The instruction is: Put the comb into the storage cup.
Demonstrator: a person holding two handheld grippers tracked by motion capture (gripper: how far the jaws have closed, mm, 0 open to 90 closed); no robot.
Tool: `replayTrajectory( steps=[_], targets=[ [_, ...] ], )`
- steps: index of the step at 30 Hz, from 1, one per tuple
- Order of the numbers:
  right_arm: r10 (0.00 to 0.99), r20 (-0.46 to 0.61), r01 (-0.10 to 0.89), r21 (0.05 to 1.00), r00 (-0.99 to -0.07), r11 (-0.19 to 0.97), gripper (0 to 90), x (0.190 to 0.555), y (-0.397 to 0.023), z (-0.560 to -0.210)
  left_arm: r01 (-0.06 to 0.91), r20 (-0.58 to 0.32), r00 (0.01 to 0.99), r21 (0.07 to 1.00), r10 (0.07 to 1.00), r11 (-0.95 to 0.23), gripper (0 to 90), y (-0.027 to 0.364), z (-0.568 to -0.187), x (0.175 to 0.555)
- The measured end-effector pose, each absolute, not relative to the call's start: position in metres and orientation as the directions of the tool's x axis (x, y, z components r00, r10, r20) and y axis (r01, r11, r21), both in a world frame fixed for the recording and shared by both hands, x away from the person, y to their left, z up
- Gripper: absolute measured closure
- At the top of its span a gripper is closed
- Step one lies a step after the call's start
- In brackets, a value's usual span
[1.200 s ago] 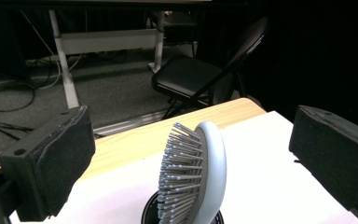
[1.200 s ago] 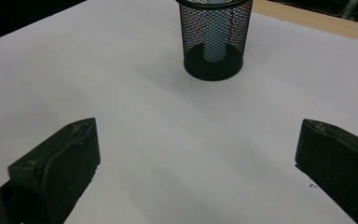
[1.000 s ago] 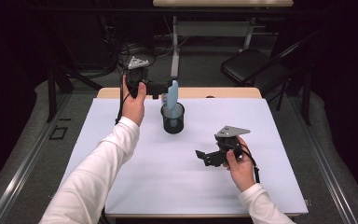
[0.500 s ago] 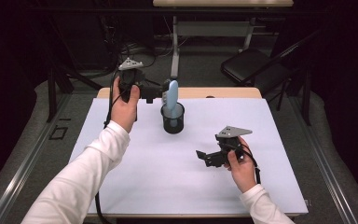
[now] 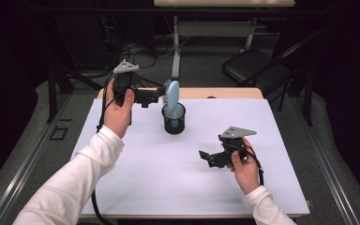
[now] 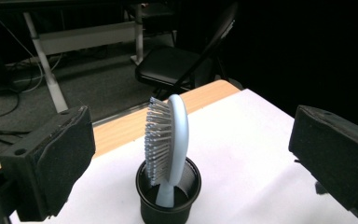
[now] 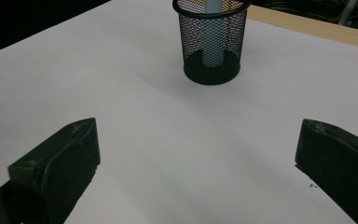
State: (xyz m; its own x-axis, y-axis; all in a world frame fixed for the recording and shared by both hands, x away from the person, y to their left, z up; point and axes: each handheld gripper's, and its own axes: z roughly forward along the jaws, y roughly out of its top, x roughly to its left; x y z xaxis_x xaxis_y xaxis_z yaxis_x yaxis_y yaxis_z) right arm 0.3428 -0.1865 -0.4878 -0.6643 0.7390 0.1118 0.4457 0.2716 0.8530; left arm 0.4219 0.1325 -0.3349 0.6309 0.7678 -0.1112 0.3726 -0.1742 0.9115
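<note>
L gripper [image 6: 186, 154] wide open, empty.

Mesh cup [image 5: 174, 119] stands on surface [image 5: 136, 183], toward its far edge. Hairbrush [image 5: 171, 96] upright in cup, handle down. Left gripper [image 5: 153, 95] just left of cup, possibly touching brush; right gripper [image 5: 205, 156] nearer, right of cup.
</note>
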Motion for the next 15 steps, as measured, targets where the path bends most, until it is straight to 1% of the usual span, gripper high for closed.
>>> replayTrajectory(
  steps=[7, 11, 15],
  targets=[
    [0.738, 0.111, 0.446, 0.852, -0.666, 0.275, 0.0, 0.343, -0.185, -0.488, 0.373, -0.073, 0.629, 0.902, 0.774, -0.218, 1.5, 0.136, -0.336, 0.416],
    [0.736, 0.107, 0.443, 0.852, -0.669, 0.279, 0.0, 0.344, -0.184, -0.487, 0.385, -0.065, 0.632, 0.891, 0.773, -0.24, 2.7, 0.139, -0.337, 0.412],
    [0.736, 0.107, 0.442, 0.853, -0.668, 0.278, 0.0, 0.344, -0.184, -0.487, 0.388, -0.071, 0.633, 0.891, 0.771, -0.237, 3.1, 0.143, -0.338, 0.409]
  ],
)
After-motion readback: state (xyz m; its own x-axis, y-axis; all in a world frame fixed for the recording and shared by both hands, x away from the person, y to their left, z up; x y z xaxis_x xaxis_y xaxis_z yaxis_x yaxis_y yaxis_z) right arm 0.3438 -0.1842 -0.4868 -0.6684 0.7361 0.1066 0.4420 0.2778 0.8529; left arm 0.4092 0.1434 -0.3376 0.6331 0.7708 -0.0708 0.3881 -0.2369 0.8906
